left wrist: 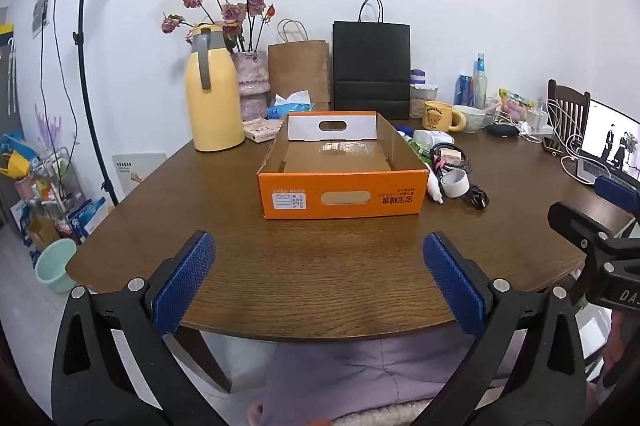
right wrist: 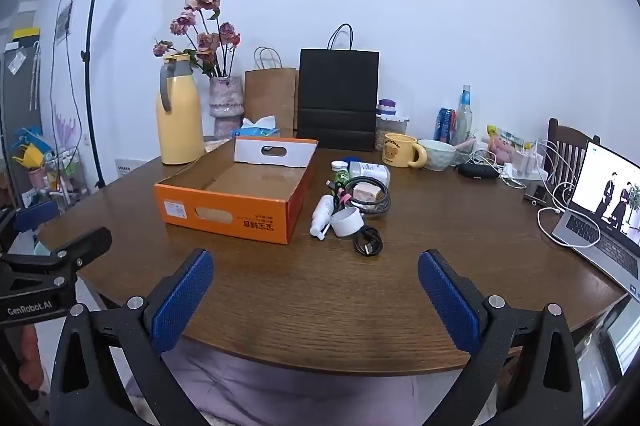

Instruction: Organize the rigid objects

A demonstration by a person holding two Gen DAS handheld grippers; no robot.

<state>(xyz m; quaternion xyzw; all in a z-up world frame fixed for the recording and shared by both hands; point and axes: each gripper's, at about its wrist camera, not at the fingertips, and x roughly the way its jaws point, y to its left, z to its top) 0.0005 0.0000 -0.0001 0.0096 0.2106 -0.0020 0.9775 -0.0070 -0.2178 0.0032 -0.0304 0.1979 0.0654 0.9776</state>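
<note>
An orange cardboard box (left wrist: 340,198) (right wrist: 224,214) sits open-topped on the brown wooden table (left wrist: 320,266) (right wrist: 320,290), nothing visible inside. To its right lies a pile of small items: a white tape roll (left wrist: 455,184) (right wrist: 347,221), a white spray bottle (left wrist: 435,188) (right wrist: 322,215), a coiled black cable (right wrist: 368,241) (left wrist: 476,195), a thicker cable coil around a beige block (right wrist: 366,192), and a white bottle (right wrist: 370,171). My left gripper (left wrist: 318,272) hangs open over the table's near edge, facing the box. My right gripper (right wrist: 316,288) is open too, nothing between its fingers.
At the back stand a yellow thermos (left wrist: 212,94), a flower vase (left wrist: 252,82), brown (left wrist: 298,74) and black paper bags (left wrist: 372,66), a yellow mug (right wrist: 400,150), a bowl (right wrist: 440,154), bottles and chargers. A laptop (right wrist: 608,210) sits right. A person's lap in purple (left wrist: 380,374) is below the table edge.
</note>
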